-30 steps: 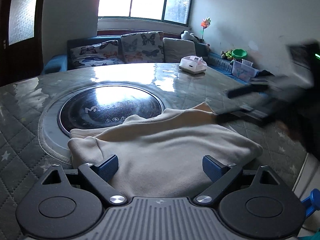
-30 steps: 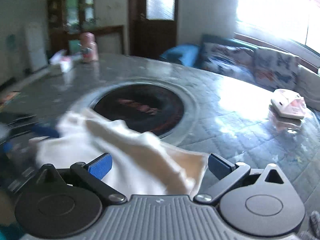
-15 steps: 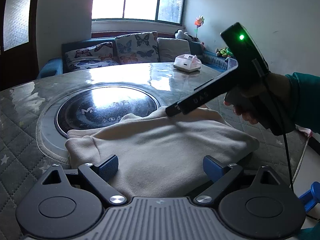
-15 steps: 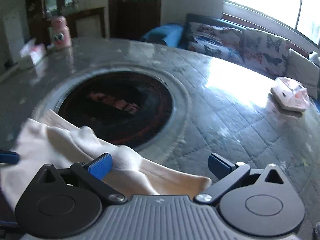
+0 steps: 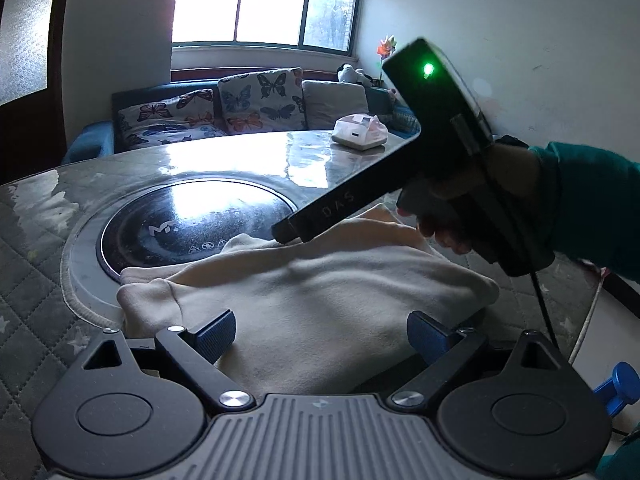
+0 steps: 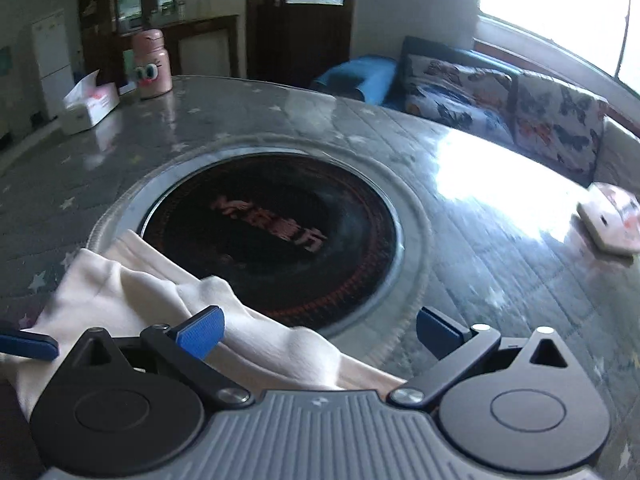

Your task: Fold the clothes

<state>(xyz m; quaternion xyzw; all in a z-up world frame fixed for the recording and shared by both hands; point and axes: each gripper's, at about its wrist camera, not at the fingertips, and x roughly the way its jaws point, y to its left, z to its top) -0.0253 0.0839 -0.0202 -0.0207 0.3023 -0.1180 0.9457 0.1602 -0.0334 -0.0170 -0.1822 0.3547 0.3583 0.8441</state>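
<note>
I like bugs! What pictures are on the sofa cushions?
Butterflies, on the sofa cushions. The left wrist view shows them best.

The left gripper (image 5: 320, 334) is showing a ribbed grey housing between two black round hubs, black link arms fixed with silver screws, and dark blue ridged pads (image 5: 214, 335). The right gripper (image 6: 320, 330) is wearing the same build in its own view, its pads (image 6: 200, 332) looking a brighter blue. From the left wrist camera, the right gripper's body (image 5: 436, 128) is appearing as a black boxy handle with a green light glowing (pale lettering is running along its long bar) and a black cable (image 5: 542, 304) trailing below. The right hand (image 5: 476, 208) is showing bare skin under a teal sleeve (image 5: 592, 216).
</note>
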